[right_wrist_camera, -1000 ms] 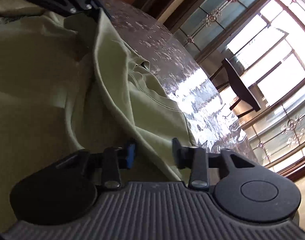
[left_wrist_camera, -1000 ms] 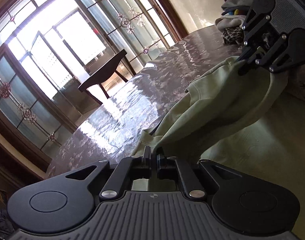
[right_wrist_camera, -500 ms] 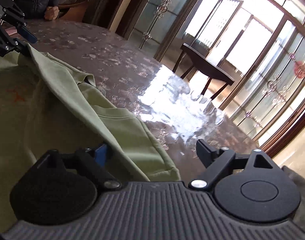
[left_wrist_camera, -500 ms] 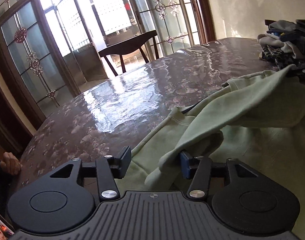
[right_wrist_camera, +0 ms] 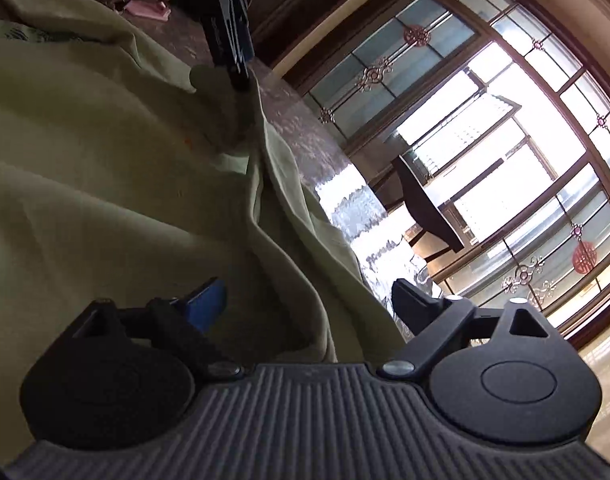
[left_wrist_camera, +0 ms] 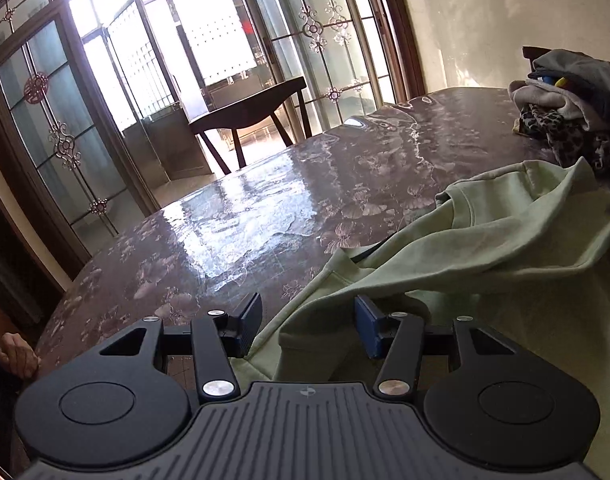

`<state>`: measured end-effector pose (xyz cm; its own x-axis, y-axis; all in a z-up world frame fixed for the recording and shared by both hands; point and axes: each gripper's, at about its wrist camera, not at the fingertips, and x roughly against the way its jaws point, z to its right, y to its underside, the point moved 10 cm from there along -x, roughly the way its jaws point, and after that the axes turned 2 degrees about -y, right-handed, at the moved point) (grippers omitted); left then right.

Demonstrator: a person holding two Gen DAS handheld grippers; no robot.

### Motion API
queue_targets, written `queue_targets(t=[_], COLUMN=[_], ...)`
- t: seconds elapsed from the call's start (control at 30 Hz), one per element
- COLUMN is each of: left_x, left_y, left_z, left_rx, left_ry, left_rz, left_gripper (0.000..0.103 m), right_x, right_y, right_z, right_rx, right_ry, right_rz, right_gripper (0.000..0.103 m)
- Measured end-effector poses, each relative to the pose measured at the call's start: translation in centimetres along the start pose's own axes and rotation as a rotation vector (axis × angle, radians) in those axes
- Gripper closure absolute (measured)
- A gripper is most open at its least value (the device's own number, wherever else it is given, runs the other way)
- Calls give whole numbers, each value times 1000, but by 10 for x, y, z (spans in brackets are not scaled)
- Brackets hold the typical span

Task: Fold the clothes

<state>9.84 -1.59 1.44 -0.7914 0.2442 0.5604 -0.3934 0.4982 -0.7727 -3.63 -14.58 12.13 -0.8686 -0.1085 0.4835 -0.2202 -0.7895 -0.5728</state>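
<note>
Item: pale green sweatshirt (left_wrist_camera: 485,248), lying rumpled on the bench (left_wrist_camera: 265,208), a dark glossy top with a floral pattern. One ribbed cuff or hem is sitting toward the far side of the bench; a long fold is running from there down toward the near edge.

Item: left tongs (left_wrist_camera: 307,326), hovering over the near edge of the sweatshirt. The jaws are standing apart, a fold of green cloth lying in the gap between them, the pads not pressing on it. In the right wrist view the same tongs (right_wrist_camera: 229,40) are showing as a dark shape at the far end of the fold.

Item: right tongs (right_wrist_camera: 305,300), positioned over another stretch of the sweatshirt (right_wrist_camera: 105,160). The jaws are closing, a ridge of cloth rising between them; the blue pad is lying close against the fabric, the other finger standing clear of it over the bench, so no grip is showing.

Item: pile of other clothes (left_wrist_camera: 565,108), grey, cream and leopard-print, resting at the far right corner of the bench, just beyond the sweatshirt.

Item: dark wooden chair (left_wrist_camera: 249,120), standing past the bench before glazed doors (left_wrist_camera: 153,80).

Item: a person's hand (left_wrist_camera: 17,358), resting at the bench's left edge.
</note>
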Motion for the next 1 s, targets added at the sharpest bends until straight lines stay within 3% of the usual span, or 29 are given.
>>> queue_targets(t=[0.03, 0.07, 0.17, 0.3, 0.47, 0.57, 0.6, 0.73, 1.0], left_x=[3, 6, 15, 24, 27, 14, 8, -21, -80], left_y=[-1, -2, -3, -4, 2, 10, 12, 13, 11], left_z=[0, 0, -3, -2, 13, 29, 34, 47, 46], left_rx=[2, 0, -10, 9, 42, 75, 100, 262, 424], left_ry=[0, -5, -28, -17, 58, 134, 173, 307, 275], left_rz=[2, 2, -5, -8, -28, -70, -89, -138, -184], left_gripper=[48, 48, 48, 49, 47, 38, 31, 30, 30], right_x=[-7, -15, -15, 24, 64, 76, 77, 79, 76], right_y=[2, 6, 14, 11, 51, 88, 99, 118, 118], right_z=[2, 3, -5, -8, 4, 2, 0, -13, -24], right_rx=[-28, -47, -5, 165, 106, 75, 66, 29, 10], right_ry=[-16, -24, -27, 118, 146, 131, 124, 101, 106], right_rz=[-28, -60, -95, -90, -165, -227, -243, -255, -243], right_gripper=[87, 100, 99, 99, 99, 100, 100, 100, 99])
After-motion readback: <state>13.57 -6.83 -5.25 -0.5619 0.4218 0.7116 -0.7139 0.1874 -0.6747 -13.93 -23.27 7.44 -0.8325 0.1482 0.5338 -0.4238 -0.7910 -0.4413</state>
